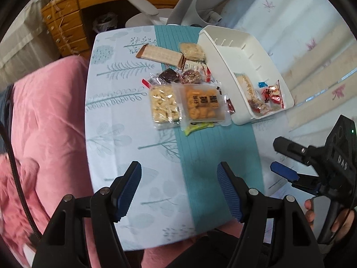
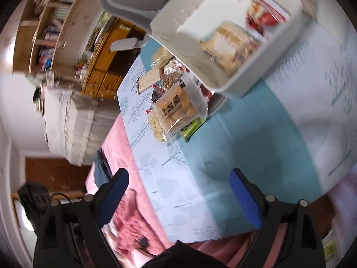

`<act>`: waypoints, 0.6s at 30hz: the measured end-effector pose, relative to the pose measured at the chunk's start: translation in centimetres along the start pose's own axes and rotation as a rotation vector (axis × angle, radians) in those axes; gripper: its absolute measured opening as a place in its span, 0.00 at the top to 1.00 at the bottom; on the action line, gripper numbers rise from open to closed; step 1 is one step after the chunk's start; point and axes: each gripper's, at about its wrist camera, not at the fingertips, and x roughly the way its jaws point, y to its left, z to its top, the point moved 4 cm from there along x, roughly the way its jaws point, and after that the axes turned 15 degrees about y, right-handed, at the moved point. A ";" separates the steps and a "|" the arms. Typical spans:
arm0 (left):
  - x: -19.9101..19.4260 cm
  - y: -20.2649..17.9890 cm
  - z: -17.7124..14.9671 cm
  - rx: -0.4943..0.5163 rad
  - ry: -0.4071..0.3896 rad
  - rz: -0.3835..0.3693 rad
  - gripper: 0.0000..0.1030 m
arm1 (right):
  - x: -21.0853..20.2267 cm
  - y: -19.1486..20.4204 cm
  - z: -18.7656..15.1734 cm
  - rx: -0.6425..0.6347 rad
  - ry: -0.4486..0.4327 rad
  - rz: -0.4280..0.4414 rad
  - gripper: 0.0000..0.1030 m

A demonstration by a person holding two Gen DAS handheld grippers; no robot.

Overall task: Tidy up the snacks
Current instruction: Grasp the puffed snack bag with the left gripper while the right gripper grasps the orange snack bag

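- The table [image 1: 116,134], under a pale leaf-print cloth with a teal runner down its middle, carries everything; both claws hang over its near edge, well short of the snacks.
- The white bin [image 1: 225,51] sits at the far right on the table, its long axis running away from the viewer, with a couple of packets already in its near end.
- The loose snack pile [image 1: 178,84] lies just left of the bin, straight ahead of the left claw [image 1: 178,192], so I judge the left the better placed for the next pick.
- The orange cracker packet [image 1: 202,102] is the nearest big piece, lying flat, its longer side pointing roughly toward the claw.
- Left claw: fingers spread wide, nothing between them.
- Right claw [image 2: 178,196]: likewise wide apart and empty, off to the right and angled in toward the pile.
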 end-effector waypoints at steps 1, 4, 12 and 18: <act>0.0 0.4 0.1 0.022 -0.004 0.006 0.33 | 0.2 -0.1 -0.1 0.027 -0.007 0.012 0.11; 0.3 1.2 0.7 0.085 -0.020 0.022 0.29 | 0.9 -0.4 -0.5 0.138 -0.033 0.073 0.10; 2.7 3.0 3.3 0.128 -0.040 0.043 0.29 | 2.6 -1.2 0.2 0.446 -0.070 0.198 0.06; 4.7 4.2 6.0 0.092 -0.050 0.024 0.29 | 3.8 -0.9 2.3 0.556 -0.086 0.166 0.06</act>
